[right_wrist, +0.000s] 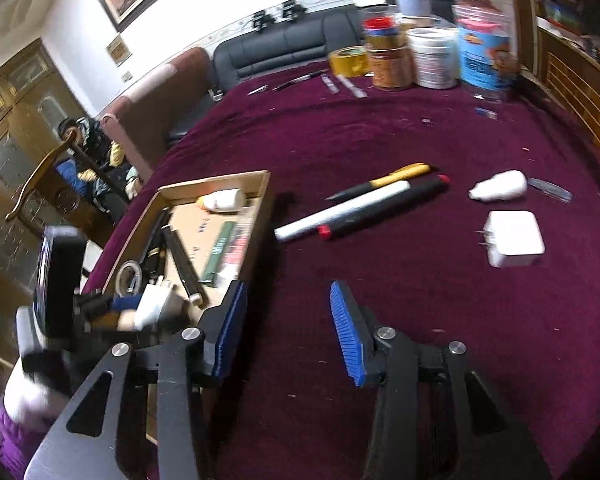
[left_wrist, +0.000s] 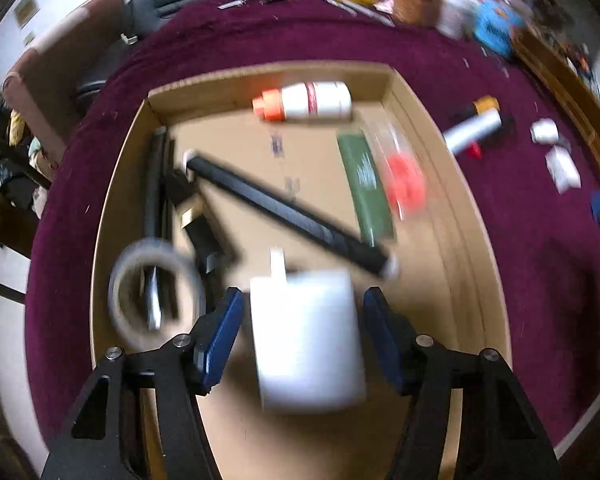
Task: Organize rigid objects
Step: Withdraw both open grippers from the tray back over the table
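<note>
blurred white charger [left_wrist: 306,336] sits between left gripper's [left_wrist: 302,336] parted, non-touching pads.

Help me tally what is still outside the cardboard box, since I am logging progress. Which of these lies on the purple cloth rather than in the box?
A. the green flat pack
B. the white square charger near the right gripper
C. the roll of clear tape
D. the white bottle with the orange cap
B: the white square charger sits on the purple cloth, well right of the cardboard box, ahead of the empty right gripper.
</note>
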A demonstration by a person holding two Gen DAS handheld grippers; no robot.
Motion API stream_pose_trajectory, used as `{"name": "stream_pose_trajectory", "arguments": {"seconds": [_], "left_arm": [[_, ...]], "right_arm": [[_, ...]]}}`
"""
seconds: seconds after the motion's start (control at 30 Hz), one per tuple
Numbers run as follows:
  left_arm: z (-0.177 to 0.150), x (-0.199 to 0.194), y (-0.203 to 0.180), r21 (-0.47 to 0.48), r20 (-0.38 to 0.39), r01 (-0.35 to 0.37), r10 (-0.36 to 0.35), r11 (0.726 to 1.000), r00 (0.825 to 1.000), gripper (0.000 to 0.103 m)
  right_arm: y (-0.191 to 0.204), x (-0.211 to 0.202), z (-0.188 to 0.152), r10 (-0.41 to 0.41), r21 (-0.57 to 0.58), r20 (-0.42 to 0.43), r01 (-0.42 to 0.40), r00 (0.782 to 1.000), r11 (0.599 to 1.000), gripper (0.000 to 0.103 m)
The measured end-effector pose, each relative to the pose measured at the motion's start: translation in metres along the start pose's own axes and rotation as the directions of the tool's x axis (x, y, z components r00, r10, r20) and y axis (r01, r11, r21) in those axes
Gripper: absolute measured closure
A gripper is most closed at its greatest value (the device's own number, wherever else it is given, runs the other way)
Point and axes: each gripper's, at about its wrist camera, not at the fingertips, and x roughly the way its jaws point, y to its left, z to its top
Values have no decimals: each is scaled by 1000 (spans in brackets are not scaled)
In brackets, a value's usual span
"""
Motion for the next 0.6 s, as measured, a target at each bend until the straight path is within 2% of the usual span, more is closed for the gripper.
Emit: {"name": "stream_pose_trajectory", "arguments": {"seconds": [0.1, 0.17, 0.2, 0.3, 0.37, 0.47, 0.6], "left_arm": [[11, 0, 5, -42, 48, 16, -14, 999, 999, 47], [10, -13, 9, -47, 84, 71, -66, 996, 994, 47], [4, -29, 10, -43, 110, 93, -88, 995, 990, 47], [-16, -63, 14, -5, 145, 77, -76, 997, 986, 46], [-33, -76, 18, 30, 112, 65, -68, 997, 991, 46], [-53, -72, 21, 88, 8, 47, -47, 995, 999, 46], [-63, -55, 13, 102, -46, 0, 5, 995, 999, 47]], "right_arm": [[-19, -4, 2, -14, 46, 7, 14, 1000, 999, 61], [-31, -8, 1, -13, 73, 12, 13, 1000, 997, 61], [-35, -9, 1, -12, 79, 17, 11, 1000, 997, 61], [-50, -14, -2, -11, 94, 23, 9, 1000, 995, 61], [-60, -14, -4, -9, 113, 20, 6, 1000, 994, 60], [-72, -11, -6, 4, 148, 19, -7, 1000, 989, 60], [-83, -6, -8, 25, 190, 26, -29, 999, 981, 60]]}}
